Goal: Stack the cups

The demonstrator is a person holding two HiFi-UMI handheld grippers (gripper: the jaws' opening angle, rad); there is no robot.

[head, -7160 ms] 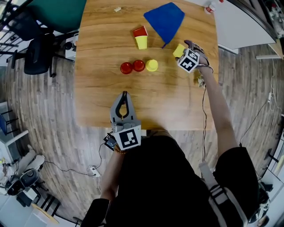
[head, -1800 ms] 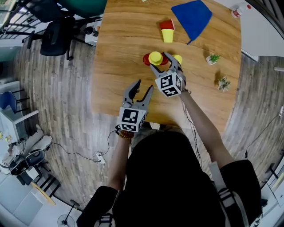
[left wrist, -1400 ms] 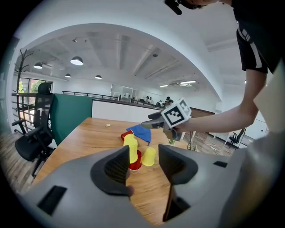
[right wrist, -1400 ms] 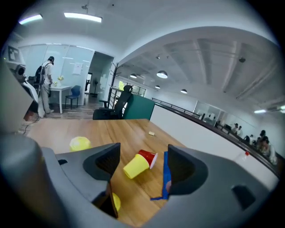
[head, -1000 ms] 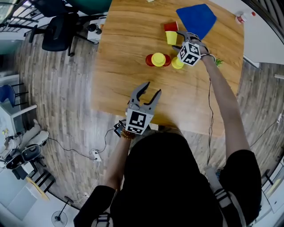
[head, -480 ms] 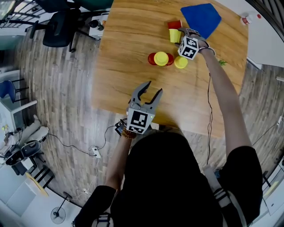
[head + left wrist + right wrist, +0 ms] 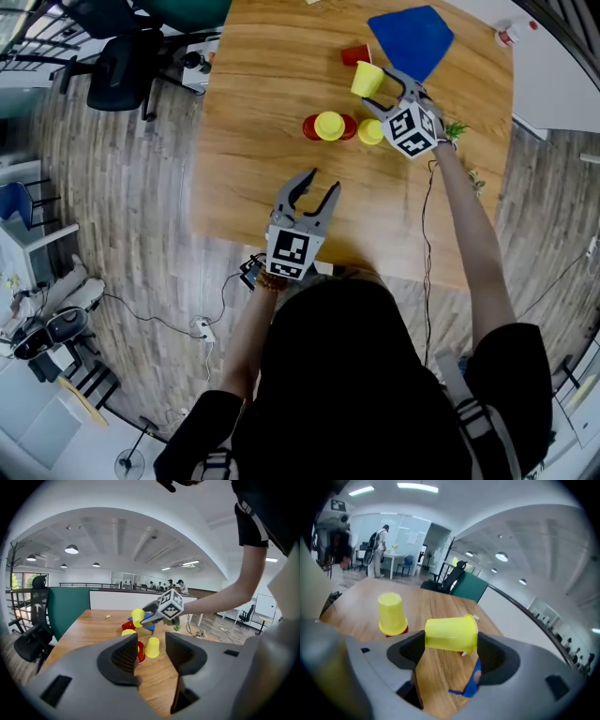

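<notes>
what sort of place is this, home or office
Most likely an open-plan office: a black swivel office chair beside the wooden table, round ceiling lamps overhead, and more desks with chairs behind.

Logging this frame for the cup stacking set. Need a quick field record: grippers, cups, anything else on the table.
right gripper: shut on the held yellow cup, which sits crosswise between the jaws, lifted off the table
left gripper: jaws closing, nothing between them, near the table's front edge
stack: yellow cup on top of red ones, mid-table
loose yellow cup: upside down beside the stack
red cup: apart, near the blue cloth
plant: right side of the table
</notes>
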